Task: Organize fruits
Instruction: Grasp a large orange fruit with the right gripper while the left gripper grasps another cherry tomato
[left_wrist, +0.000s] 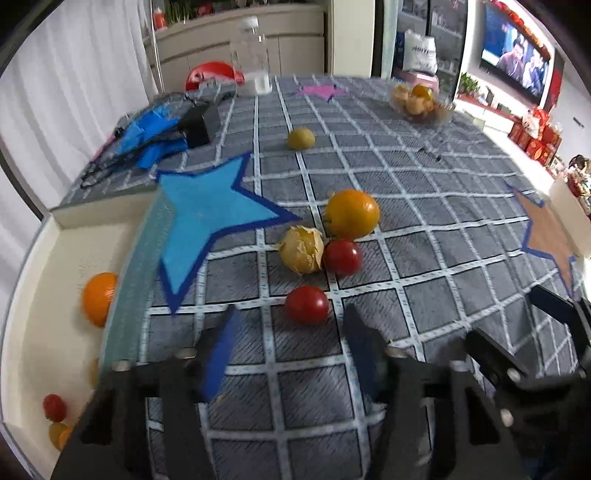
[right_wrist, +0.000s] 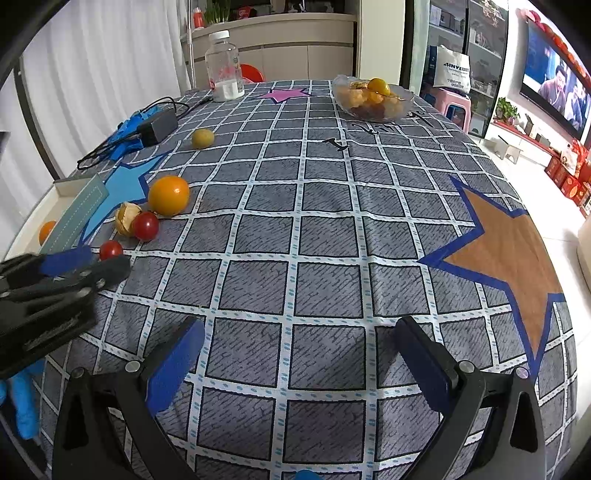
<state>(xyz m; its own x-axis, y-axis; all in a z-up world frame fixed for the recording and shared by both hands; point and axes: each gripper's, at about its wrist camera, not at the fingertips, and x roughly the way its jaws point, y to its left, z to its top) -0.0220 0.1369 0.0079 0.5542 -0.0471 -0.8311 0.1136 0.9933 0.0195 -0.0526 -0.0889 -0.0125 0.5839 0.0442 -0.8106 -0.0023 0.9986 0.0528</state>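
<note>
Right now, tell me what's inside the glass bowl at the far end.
The glass bowl holds pale husked fruits with a yellow-orange round fruit on top and something dark red beneath; the pile hides the bottom.

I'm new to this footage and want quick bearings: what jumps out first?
A cluster of loose fruit by the blue star: a big orange fruit, a papery husked one and two red tomatoes, the nearer just ahead of the left gripper, its jaws open. A glass bowl of fruit sits at the table's far side.
</note>
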